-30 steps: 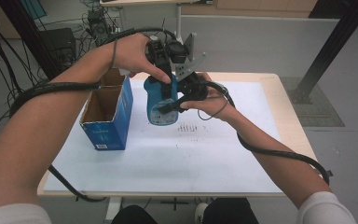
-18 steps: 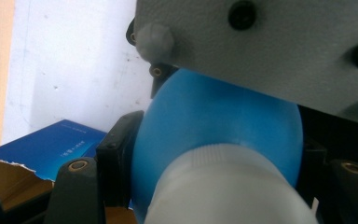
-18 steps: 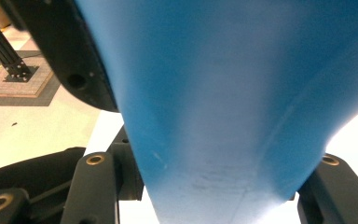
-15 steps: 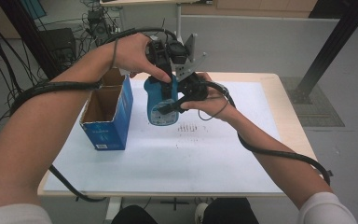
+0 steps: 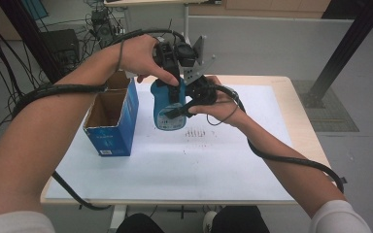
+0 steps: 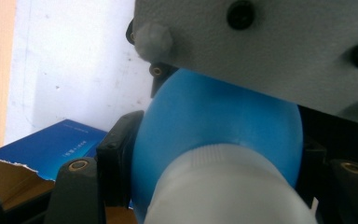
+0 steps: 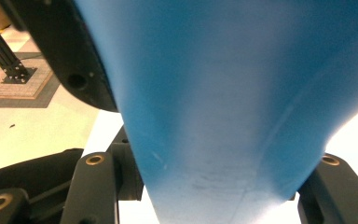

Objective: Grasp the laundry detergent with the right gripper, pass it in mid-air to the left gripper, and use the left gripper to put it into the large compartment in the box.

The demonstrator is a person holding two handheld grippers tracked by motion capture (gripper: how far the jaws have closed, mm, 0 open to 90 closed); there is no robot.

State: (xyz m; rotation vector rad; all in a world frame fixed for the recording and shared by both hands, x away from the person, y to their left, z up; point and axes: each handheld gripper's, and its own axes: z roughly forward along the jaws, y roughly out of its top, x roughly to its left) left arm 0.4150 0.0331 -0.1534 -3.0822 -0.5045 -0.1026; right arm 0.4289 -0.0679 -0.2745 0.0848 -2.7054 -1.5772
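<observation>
High view has both tongs, left (image 5: 174, 92) and right (image 5: 187, 108), clamped on the blue bottle (image 5: 167, 111) held above the tabletop (image 5: 233, 165) beside the open box (image 5: 109, 124); opposing pulls could twist it loose.

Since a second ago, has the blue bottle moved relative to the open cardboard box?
No. The blue bottle sits at the same spot beside the open cardboard box, above the table, clamped by the left gripper and right gripper.
</observation>
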